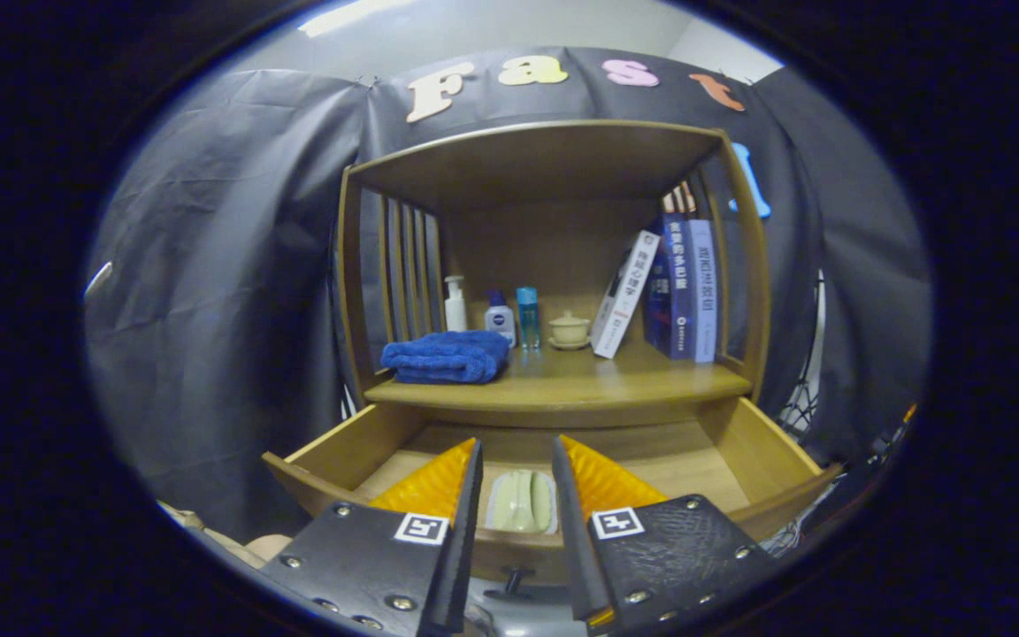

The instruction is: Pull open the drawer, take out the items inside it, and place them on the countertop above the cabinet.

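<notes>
The wooden drawer (744,451) stands pulled open under the cabinet's countertop (580,379). Inside it, near the front wall, lies a pale green item in a clear wrapper (522,501). My gripper (515,456) hovers above the drawer, open, with the item seen in the gap between its two fingers and below them. Nothing is held. The drawer's small knob (517,579) shows on its front, under the fingers.
On the countertop rest a folded blue towel (446,356), a white pump bottle (455,305), two small bottles (514,317), a lidded cup on a saucer (569,330) and several books (673,287) leaning at the right. A wooden shelf top (536,159) roofs the space.
</notes>
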